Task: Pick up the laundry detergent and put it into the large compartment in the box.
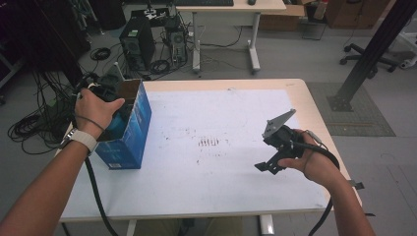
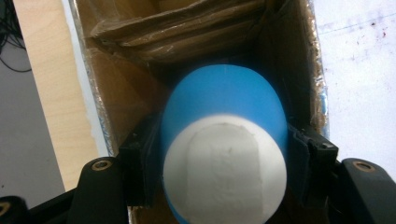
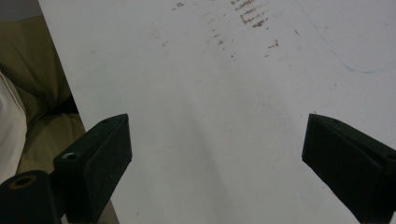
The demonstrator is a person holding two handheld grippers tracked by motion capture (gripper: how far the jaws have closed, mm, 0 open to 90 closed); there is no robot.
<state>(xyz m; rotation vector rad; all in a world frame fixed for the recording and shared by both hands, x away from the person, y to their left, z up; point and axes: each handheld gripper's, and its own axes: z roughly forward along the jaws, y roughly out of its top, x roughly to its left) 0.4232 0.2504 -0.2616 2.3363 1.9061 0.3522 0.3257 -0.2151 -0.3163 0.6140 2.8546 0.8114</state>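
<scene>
- Grey workshop floor is seen beyond the work area, strewn with cables, with a computer tower (image 1: pixel 136 43) and a second desk (image 1: pixel 231 10) at the back.
- A pale table (image 1: pixel 322 128) is covered by a scuffed white sheet (image 1: pixel 221 162), marked near its middle with small brown smudges.
- A blue cardboard box (image 1: pixel 134 132) stands open-topped at the table's left edge; its brown inner walls and folded flaps are seen in the left gripper view.
- A rounded blue object with a white end (image 2: pixel 224 158) is held just inside the box mouth, its white end turned toward the camera.
- The left gripper (image 1: pixel 105 93) is closed on that object, one black jaw pressed against each side, with the left hand (image 1: pixel 96 110) wrapped around it at the box top.
- The right gripper (image 3: pixel 217 163) is held by the right hand (image 1: pixel 317 164) above bare sheet well apart from the box, jaws spread wide with nothing between them.
- Risk, as judged: the smooth curved sides could slip from the flat jaws, and the tall box, unsteadied by the other hand, could be tipped or pushed off the near edge.
- Hidden: the box floor and the object's far end are lost in shadow; what the object is cannot be told.
</scene>
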